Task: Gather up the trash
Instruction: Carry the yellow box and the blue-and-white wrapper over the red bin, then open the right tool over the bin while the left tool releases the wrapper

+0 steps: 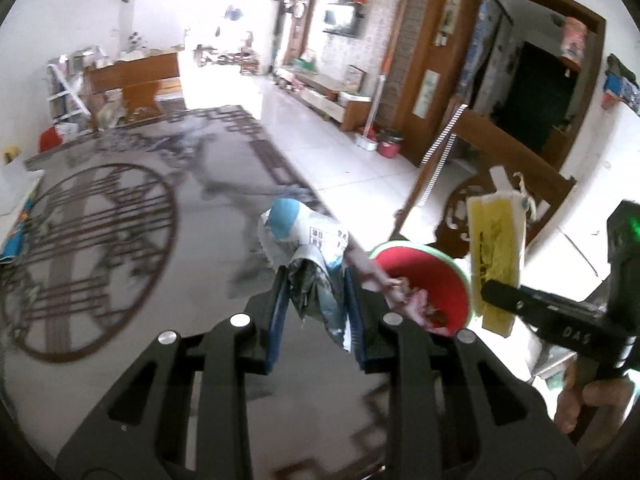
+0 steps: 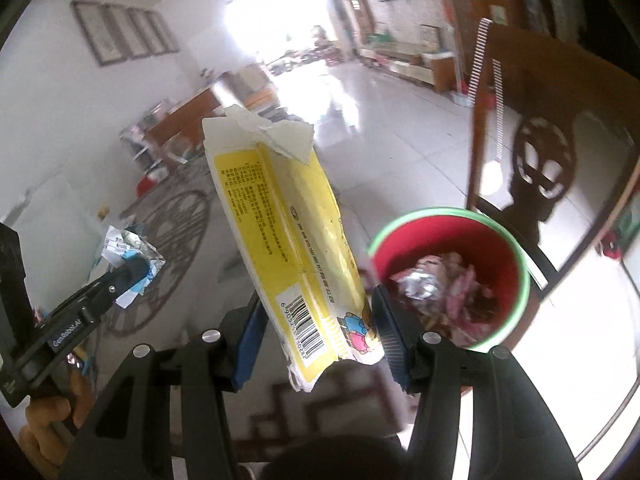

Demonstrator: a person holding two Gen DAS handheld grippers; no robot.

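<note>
Glossy white tiled floor [image 1: 320, 128], bright far window [image 1: 224, 4], wooden bench [image 1: 134, 80], framed wall pictures [image 2: 124, 30].

trash in bin [image 2: 516, 256], chair [image 2: 560, 128] behind

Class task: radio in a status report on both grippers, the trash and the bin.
Left gripper shut on crumpled wrapper. Right gripper shut on yellow carton. Red bin close ahead, already holding trash. Nothing blocking.
</note>
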